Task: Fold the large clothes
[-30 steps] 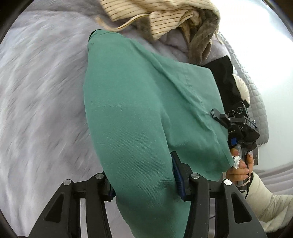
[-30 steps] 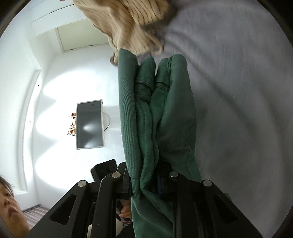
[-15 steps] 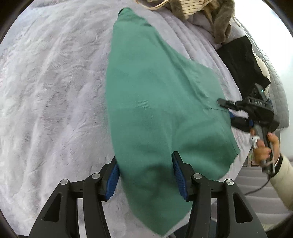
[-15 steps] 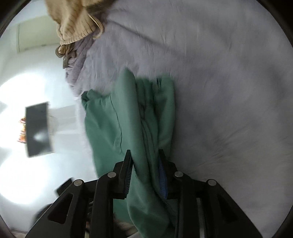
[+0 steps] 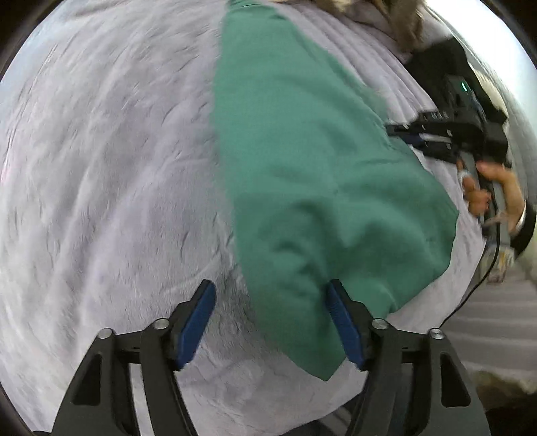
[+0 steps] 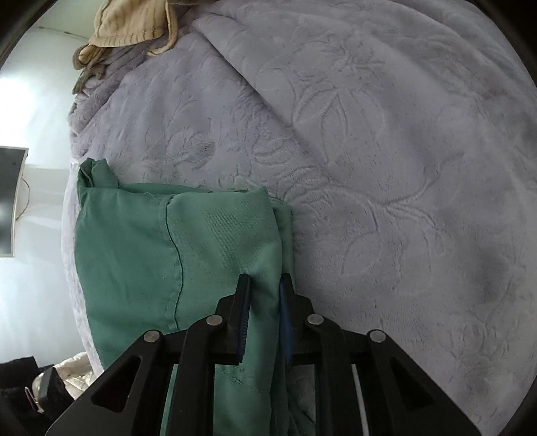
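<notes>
Lowered since a second ago: green garment (image 5: 312,174), then hanging in the air between both tools, now spread flat on the lavender blanket (image 5: 100,174) covering the bed. Left gripper (image 5: 272,322): fingers apart, garment's near corner lying loosely between them, right pad touching cloth, left pad over bare blanket; formerly closed on that cloth. Right gripper (image 6: 265,312): clamped on a bunched fold at the garment's right edge. Position: garment along the bed's right side, near its edge. Long axis: running away from the left gripper toward the heap of striped beige clothes (image 6: 131,30) at the far end; wide end nearest both tools. Right gripper nearer and alone in control; left would need to re-grip. Judged step: laying out flat, fold not yet made. Black cloth (image 5: 436,63) beyond the right gripper.
</notes>
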Motion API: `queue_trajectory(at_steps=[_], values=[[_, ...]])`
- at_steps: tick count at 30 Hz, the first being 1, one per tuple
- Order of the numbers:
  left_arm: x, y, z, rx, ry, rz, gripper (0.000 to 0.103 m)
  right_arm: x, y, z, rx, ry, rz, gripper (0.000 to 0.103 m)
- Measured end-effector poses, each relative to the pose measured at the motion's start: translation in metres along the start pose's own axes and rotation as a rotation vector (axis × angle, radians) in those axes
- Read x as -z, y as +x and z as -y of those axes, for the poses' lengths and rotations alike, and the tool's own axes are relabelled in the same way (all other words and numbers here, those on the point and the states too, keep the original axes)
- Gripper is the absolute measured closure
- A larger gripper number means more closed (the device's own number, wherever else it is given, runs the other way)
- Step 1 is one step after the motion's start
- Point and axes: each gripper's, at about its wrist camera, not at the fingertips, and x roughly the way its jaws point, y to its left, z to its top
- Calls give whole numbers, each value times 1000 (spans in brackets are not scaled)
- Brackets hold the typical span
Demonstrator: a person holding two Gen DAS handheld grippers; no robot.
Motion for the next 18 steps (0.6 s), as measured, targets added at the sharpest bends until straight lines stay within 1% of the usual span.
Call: queue_trajectory(at_steps=[2,4,6,8,9,10,12,14,18], values=[[2,-1,-4,0,-42,1,26,2,-10,-2,17,6,8,85],[4,-1,-7,-10,-62,1,26,5,-22,-7,31,-7,10,84],[6,-1,-7,-20,-74,4,25,16,-39,-13,-1,-17,12,83],[-5,6,-2,-50,-86,7,18,34,-51,-15,-24,-21,0,83],[-3,9,0,-60,-91,8,18,46,-57,-14,-30,-22,-9,81],[-3,10,0,-63,-96,5,18,57,-60,-15,-33,-22,-18,72],[-1,10,1,-70,-105,1,18,77,-66,-16,-24,-19,-28,64],[-2,11,6,-80,-108,-2,18,98,-73,-12,-9,-13,-30,63],[-1,12,10,-111,-97,-4,18,126,-82,-2,21,11,-31,63]])
